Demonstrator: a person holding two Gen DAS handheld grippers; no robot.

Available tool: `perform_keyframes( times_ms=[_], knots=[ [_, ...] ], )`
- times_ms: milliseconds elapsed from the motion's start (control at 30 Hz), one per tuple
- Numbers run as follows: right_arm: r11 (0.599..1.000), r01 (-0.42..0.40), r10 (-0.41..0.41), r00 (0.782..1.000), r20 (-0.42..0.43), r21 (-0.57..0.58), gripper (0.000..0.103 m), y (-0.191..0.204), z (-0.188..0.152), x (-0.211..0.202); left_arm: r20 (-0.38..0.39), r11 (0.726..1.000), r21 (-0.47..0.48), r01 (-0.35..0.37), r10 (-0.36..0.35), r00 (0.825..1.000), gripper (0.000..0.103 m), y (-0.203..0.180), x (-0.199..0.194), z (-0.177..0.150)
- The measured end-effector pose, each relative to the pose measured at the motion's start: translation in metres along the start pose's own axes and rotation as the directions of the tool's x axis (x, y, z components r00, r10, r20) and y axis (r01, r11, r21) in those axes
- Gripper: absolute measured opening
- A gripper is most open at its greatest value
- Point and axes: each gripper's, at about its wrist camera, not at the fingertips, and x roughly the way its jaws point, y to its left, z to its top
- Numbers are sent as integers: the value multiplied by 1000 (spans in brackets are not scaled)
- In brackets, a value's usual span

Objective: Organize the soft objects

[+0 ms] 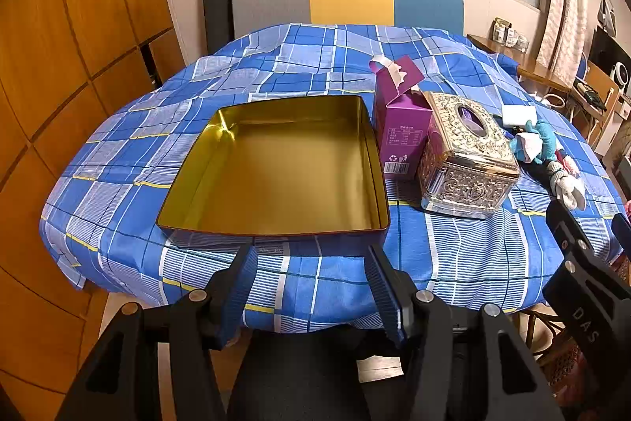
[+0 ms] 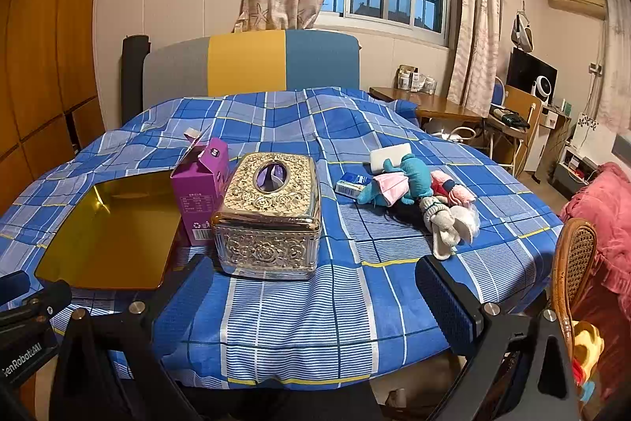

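Showing "DAS" on right gripper [image 1: 583,263], "GenRobot.AI" on left gripper [image 2: 23,302]; both jaws wide, empty.

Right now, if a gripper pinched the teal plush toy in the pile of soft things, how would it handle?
The teal plush toy looks stuffed, so it would probably squash and droop. It seems light. The pink cloth draped on it may drag along or slip off.

Open left tool [image 1: 311,287] before empty gold tin [image 1: 276,220] on checked tablecloth [image 1: 453,255].
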Motion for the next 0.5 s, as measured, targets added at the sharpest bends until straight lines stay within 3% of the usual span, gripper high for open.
perform_keyframes(
  times_ms=[500],
  knots=[
    [1000, 1, -1, 1000, -5, -12, 103, 2, -1, 1, -10, 1000, -1, 0, 0, 1000, 57, -1, 3, 0]
  ],
)
